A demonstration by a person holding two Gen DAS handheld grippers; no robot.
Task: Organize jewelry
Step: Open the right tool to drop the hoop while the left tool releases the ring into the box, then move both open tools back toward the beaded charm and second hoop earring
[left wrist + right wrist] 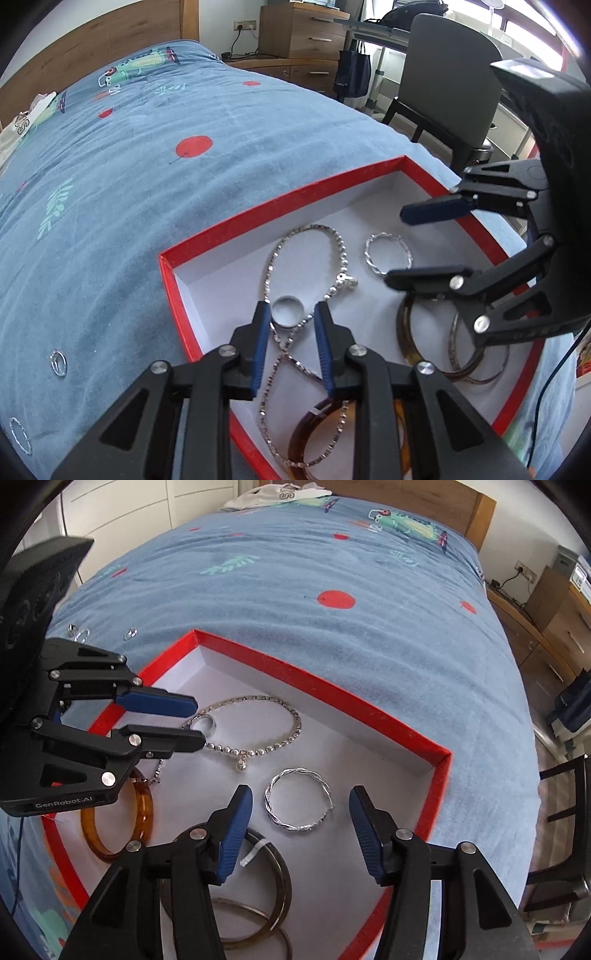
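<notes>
A red box point(277, 206) with a white inside lies on the blue bedspread. My left gripper point(291, 321) stands open over it. A small silver ring point(287, 312) lies flat on the box floor between its tips, and the pads do not press on it. My right gripper point(301, 812) is open wide around a twisted silver bangle point(297, 801) that rests on the floor, untouched. A beaded silver chain point(258, 698) with a pendant, an amber bangle point(142, 812) and dark bangles point(280, 878) also lie in the box.
Small silver pieces point(59, 363) lie loose on the bedspread left of the box, with more point(79, 633) beyond its far corner. A grey chair point(450, 74) and wooden drawers point(306, 33) stand past the bed's edge. Clothes point(280, 494) lie by the headboard.
</notes>
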